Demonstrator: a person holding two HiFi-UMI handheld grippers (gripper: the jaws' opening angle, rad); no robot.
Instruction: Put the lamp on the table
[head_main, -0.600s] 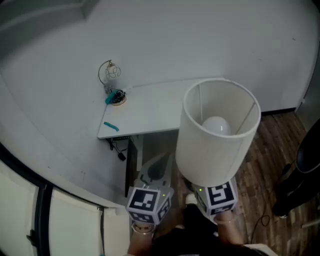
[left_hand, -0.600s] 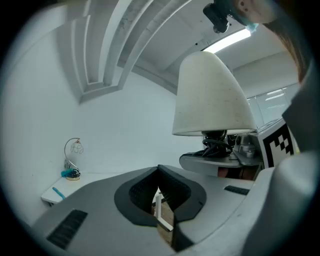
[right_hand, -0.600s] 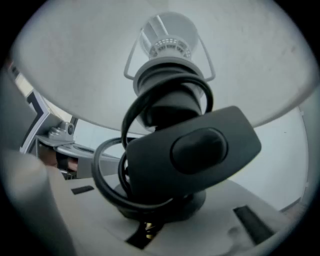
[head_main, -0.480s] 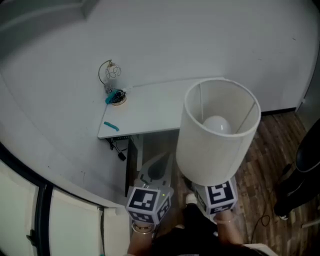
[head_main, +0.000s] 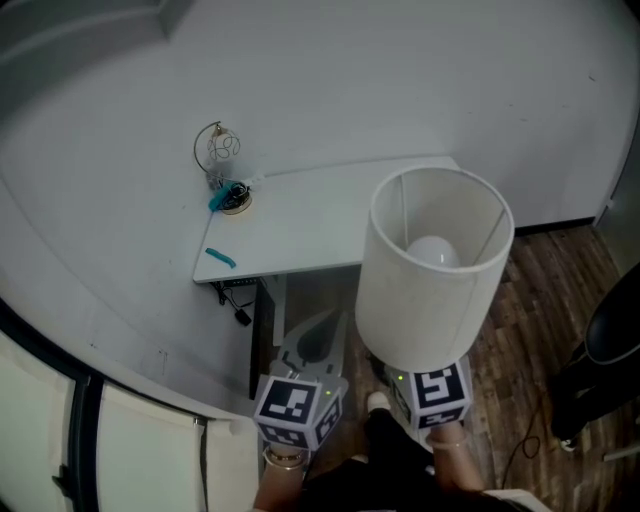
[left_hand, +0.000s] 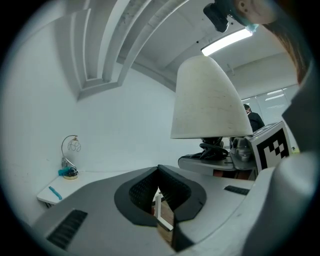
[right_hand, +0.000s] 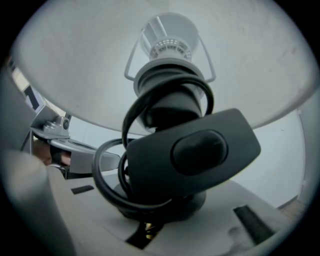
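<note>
Head view showed the lamp (head_main: 430, 290) upright and off the white surface (head_main: 300, 225), carried in the right hand-held gripper (head_main: 432, 392). Its pale drum shade covered that surface's right near corner in the picture, with the bulb visible inside the shade. The lamp's base stayed near the person, over the wood floor (head_main: 540, 290).

Right gripper view showed the jaws nearly together, clamped on the lamp at its black base. A black cord (right_hand: 107, 185) was looped round the stem, and its inline switch (right_hand: 195, 150) hung in front.

The left hand-held gripper (head_main: 312, 345) was held level beside the right one, in front of the surface. Left gripper view showed its black pads (left_hand: 175, 187) meeting at the tips, with nothing between them.

At the surface's far left corner stood a wire ornament (head_main: 218, 148), with a small round object (head_main: 232, 196) just beside it. A teal stick (head_main: 221, 257) lay near the left front edge.
</note>
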